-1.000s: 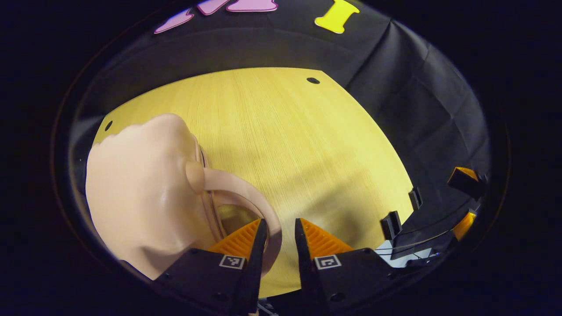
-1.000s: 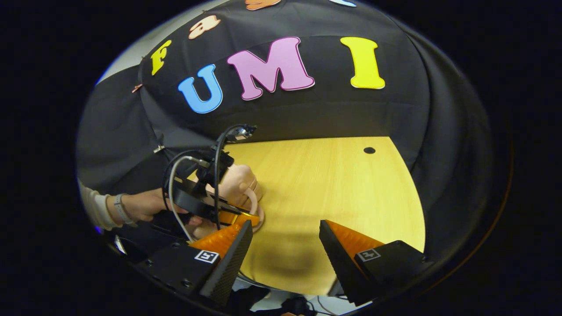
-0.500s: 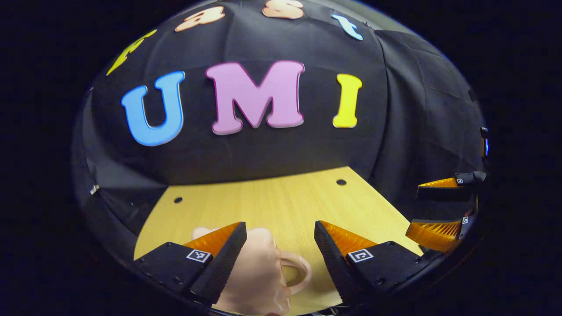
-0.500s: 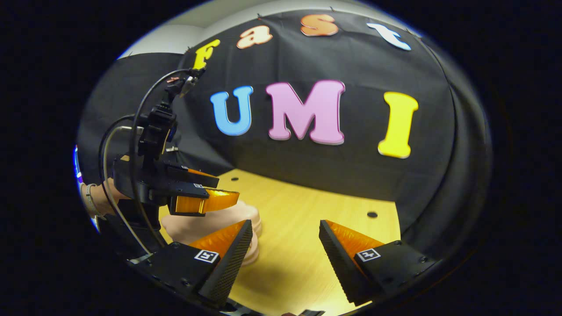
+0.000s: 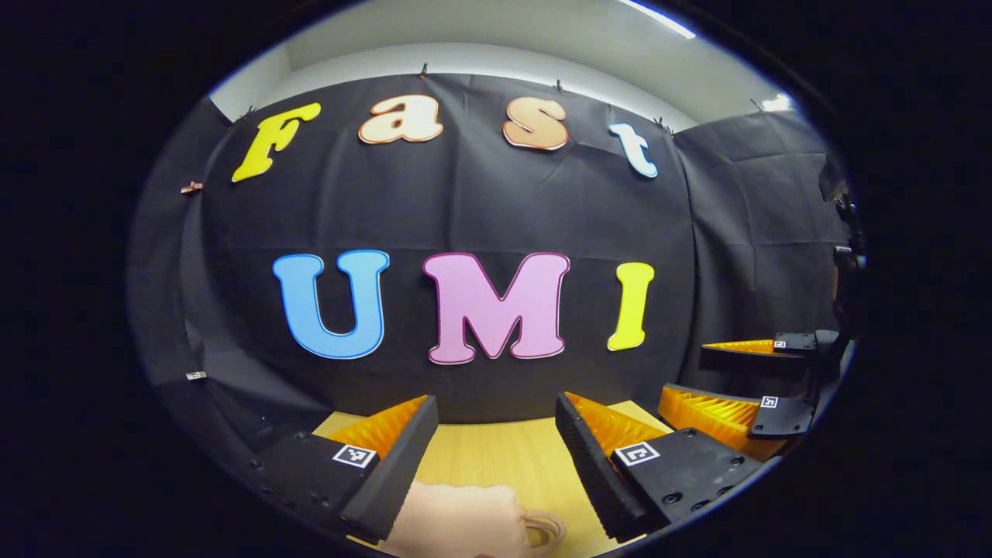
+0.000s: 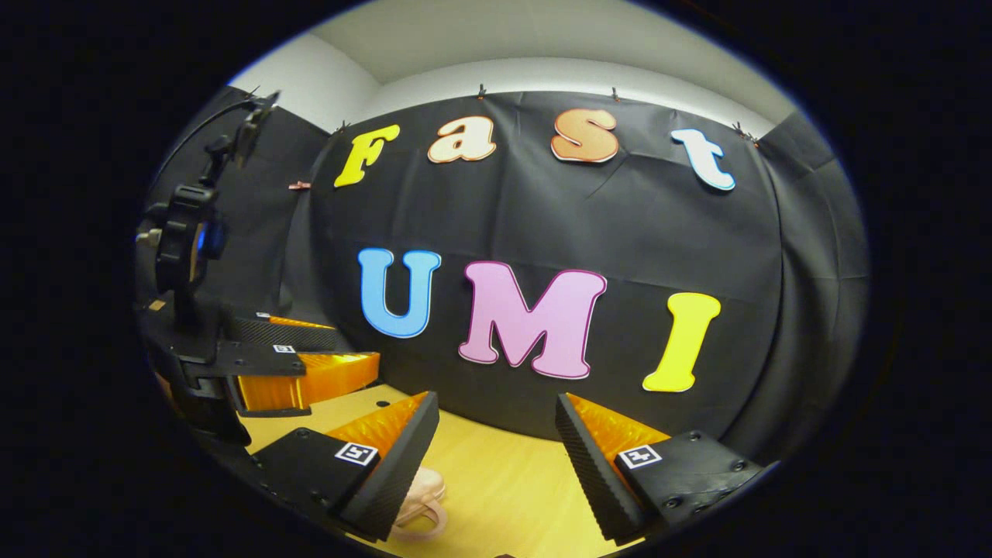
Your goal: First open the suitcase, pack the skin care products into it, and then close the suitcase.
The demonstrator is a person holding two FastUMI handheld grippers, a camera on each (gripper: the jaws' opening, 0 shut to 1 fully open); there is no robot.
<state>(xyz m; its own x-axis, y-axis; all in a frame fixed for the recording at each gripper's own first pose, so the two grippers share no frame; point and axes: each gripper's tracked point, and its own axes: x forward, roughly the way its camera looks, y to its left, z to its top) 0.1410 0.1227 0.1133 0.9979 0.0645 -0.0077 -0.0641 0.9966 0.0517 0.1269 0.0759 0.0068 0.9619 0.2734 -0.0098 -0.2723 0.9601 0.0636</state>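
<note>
1. Left gripper view: the left gripper (image 5: 496,434) is held level above the wooden table (image 5: 496,465), with its two fingers spread wide apart and nothing between them.
2. A pale pink suitcase (image 5: 457,527) is seen at the lower edge of that view, lying on the table below the gap between the fingers, slightly toward the left finger.
3. The looped handle (image 5: 542,528) of the suitcase is seen at its right side, lying close to the tabletop.
4. Whether the suitcase is fully shut cannot be told, since only a small part of its shell is visible.
5. The right gripper (image 5: 736,380) is seen at the right edge of the left gripper view, turned on its side with one finger above the other; a clear gap is kept between the two and nothing is held.
6. Right gripper view: the right gripper (image 6: 496,442) is shown with its fingers wide apart and empty, pointed toward the black cloth wall (image 6: 620,225).
7. The left gripper (image 6: 302,356) is seen at the left of this view, above the table (image 6: 511,488), with cables rising from its body.
8. A small part of the suitcase (image 6: 418,500) and its handle is seen on the table, partly hidden behind the right gripper's left finger.
</note>
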